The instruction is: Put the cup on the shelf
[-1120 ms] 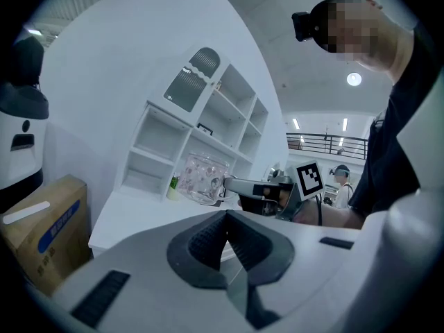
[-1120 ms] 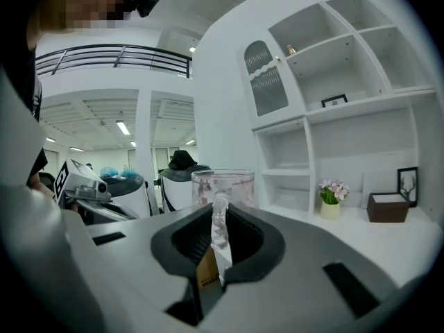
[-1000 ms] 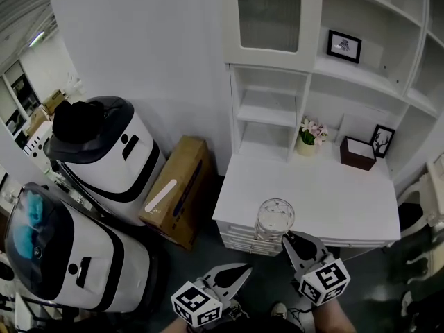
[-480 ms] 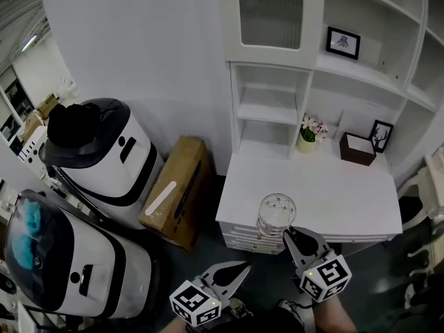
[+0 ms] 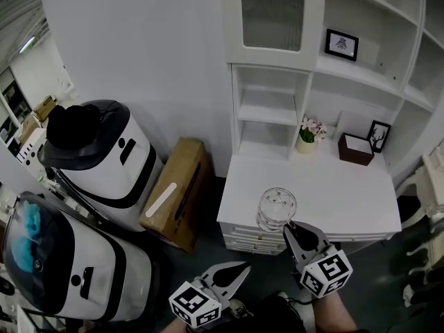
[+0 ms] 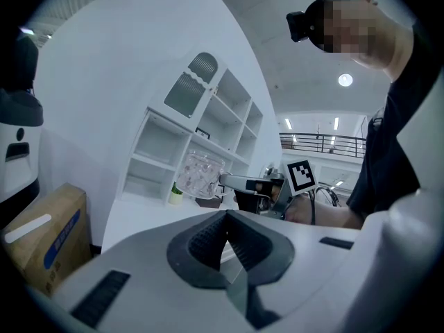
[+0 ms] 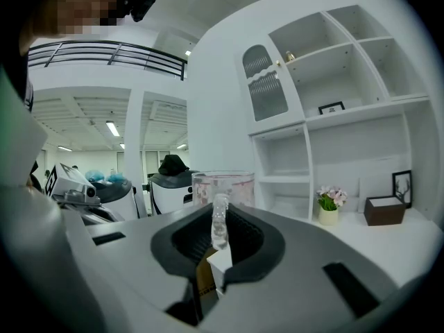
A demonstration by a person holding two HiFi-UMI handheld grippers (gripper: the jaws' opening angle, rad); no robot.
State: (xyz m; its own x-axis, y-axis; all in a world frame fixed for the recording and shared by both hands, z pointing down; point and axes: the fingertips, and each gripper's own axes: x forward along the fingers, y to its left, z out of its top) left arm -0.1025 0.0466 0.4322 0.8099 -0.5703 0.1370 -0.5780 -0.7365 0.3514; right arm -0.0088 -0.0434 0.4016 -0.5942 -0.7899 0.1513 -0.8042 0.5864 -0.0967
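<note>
The clear glass cup (image 5: 276, 210) is upright in the air over the front edge of the white tabletop (image 5: 333, 193), well short of the shelf unit (image 5: 267, 113). Your right tongs (image 5: 290, 231) pinch its handle (image 7: 218, 224). Your left tongs (image 5: 239, 272) hang lower left, pressed together on nothing. A flower pot (image 5: 310, 134) and a brown box (image 5: 356, 149) stand at the tabletop's back.

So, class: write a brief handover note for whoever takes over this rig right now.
Left gripper: shut, empty, held low.
Right gripper: shut on the handle of the glass cup, which is upright in the air near the front edge of the white desk.
Done: cup is in hand.
Left: carry it to the shelf unit behind the desk, set it in a free compartment, release.
</note>
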